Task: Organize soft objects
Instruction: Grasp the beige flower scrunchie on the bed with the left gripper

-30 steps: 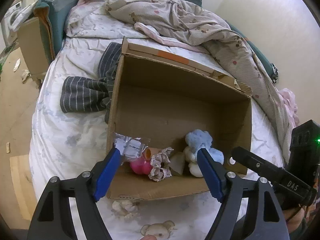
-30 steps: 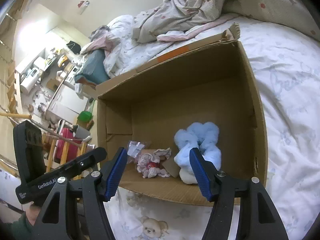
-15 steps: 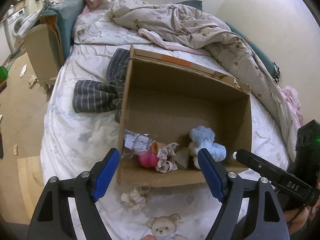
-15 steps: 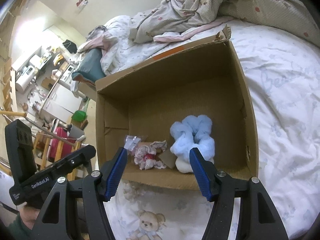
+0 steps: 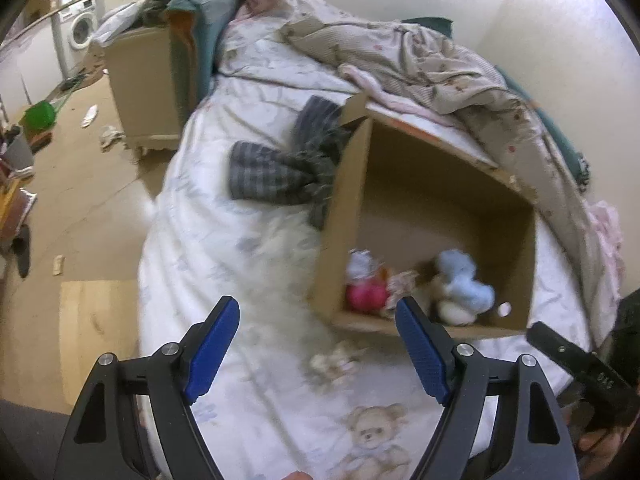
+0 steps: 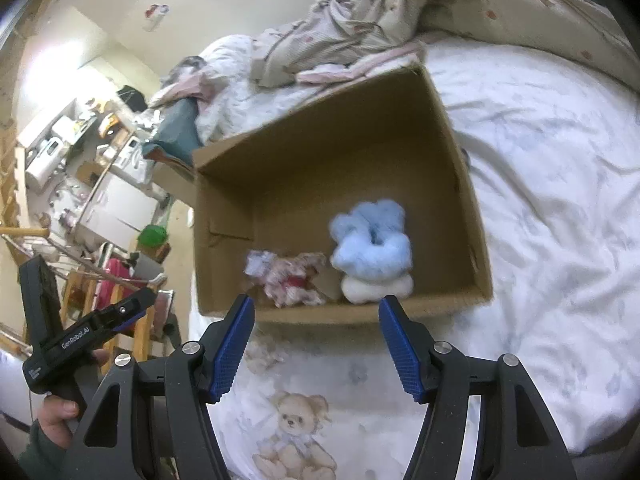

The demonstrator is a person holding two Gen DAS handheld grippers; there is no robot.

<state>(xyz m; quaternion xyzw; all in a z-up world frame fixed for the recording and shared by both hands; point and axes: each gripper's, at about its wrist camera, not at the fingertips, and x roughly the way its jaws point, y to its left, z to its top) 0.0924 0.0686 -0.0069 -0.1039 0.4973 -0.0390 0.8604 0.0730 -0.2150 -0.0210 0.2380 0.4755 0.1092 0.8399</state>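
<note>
An open cardboard box [image 5: 432, 184] [image 6: 320, 152] lies on the bed. Inside it are a fluffy blue and white soft toy [image 5: 460, 288] [image 6: 372, 248], a pink soft item [image 5: 366, 294] and a crumpled floral scrunchie [image 6: 292, 276]. A small pale soft item [image 5: 334, 362] lies on the sheet in front of the box. A grey striped garment [image 5: 280, 168] lies left of the box. My left gripper [image 5: 316, 344] is open and empty, short of the box and left of it. My right gripper [image 6: 316, 344] is open and empty, just before the box's near wall.
A rumpled beige quilt [image 5: 420, 56] [image 6: 400, 12] lies behind the box. The bed's left edge drops to a wooden floor [image 5: 80, 208] with litter. A beige cabinet [image 5: 140, 84] stands by the bed head. Shelves and clutter [image 6: 80, 168] fill the room's left side.
Both grippers have pulled back from the box. The left view has swung left, so the box now sits to the right and more floor shows. Both jaws stay open.
</note>
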